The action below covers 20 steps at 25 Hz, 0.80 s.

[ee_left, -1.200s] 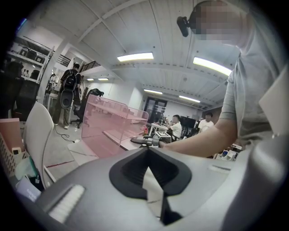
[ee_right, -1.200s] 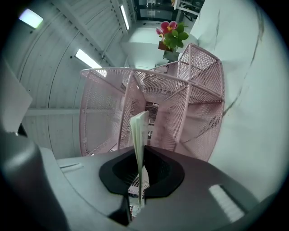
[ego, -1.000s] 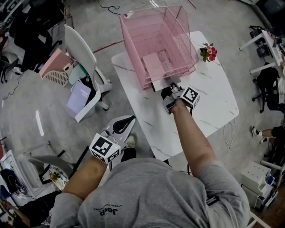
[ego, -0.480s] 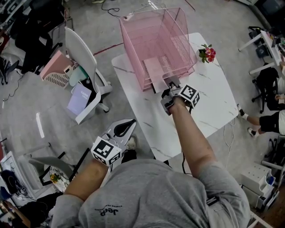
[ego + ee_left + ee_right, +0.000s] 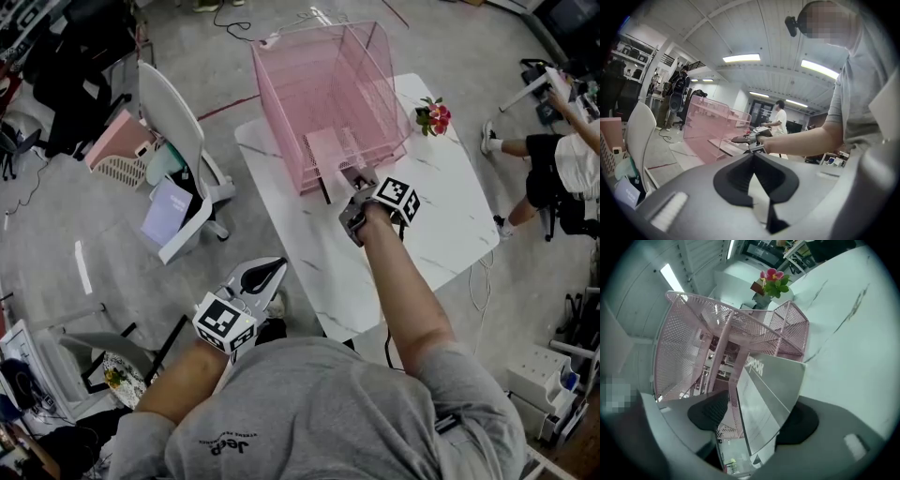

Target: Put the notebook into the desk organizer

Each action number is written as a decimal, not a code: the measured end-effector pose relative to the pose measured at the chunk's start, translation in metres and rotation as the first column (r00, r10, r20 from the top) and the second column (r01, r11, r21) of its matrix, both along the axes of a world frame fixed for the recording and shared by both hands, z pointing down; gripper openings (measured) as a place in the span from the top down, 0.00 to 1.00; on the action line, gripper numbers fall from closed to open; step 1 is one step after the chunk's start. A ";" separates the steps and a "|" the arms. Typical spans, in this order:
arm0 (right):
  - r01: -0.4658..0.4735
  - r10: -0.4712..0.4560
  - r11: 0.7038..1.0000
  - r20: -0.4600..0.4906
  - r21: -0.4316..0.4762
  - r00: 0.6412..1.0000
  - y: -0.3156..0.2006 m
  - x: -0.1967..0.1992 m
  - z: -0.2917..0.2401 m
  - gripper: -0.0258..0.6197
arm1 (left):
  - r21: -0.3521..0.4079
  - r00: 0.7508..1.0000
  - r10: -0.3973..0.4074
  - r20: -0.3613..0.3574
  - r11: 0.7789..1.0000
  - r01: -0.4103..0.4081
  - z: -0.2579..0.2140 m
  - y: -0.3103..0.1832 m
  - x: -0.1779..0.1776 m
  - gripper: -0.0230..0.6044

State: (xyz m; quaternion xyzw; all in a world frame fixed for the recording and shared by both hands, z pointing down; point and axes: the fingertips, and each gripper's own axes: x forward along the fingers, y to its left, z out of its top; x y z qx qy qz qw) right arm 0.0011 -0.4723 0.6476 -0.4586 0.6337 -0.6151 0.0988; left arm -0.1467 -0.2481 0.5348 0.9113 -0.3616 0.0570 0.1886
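Note:
The pink wire-mesh desk organizer (image 5: 319,84) stands at the far end of the white marble table (image 5: 441,225). The pale notebook (image 5: 326,150) lies partly inside its lower shelf, its near end sticking out towards me. My right gripper (image 5: 351,182) is at that near end, and its jaws are opening. In the right gripper view the notebook (image 5: 771,385) stands between the jaws, resting against the right pad with a gap on the left, and reaches into the organizer (image 5: 693,338). My left gripper (image 5: 270,270) hangs off the table's near left side, shut and empty (image 5: 752,157).
A small pot of flowers (image 5: 434,115) stands on the table right of the organizer. A white chair (image 5: 173,122) and a pink basket (image 5: 117,155) are on the floor to the left. A person (image 5: 562,155) stands at the far right.
The notebook has slid further into the organizer and the right jaws have spread apart around it. A person has walked into view at the right. My left gripper has barely moved.

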 end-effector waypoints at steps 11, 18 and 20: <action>0.029 -0.029 1.000 0.013 -0.005 0.999 -0.005 -0.004 0.009 0.42 | 0.013 1.000 0.001 0.009 1.000 -0.001 -0.005 0.003 -0.001 0.88; 0.062 -0.063 0.998 0.051 0.012 0.997 0.017 -0.001 0.010 0.31 | 0.025 1.000 0.009 0.002 1.000 -0.009 -0.012 0.006 -0.001 0.88; 0.068 -0.069 0.998 0.057 0.015 0.996 0.026 0.004 0.010 0.31 | 0.031 1.000 0.016 -0.002 0.999 -0.015 -0.015 0.004 -0.001 0.88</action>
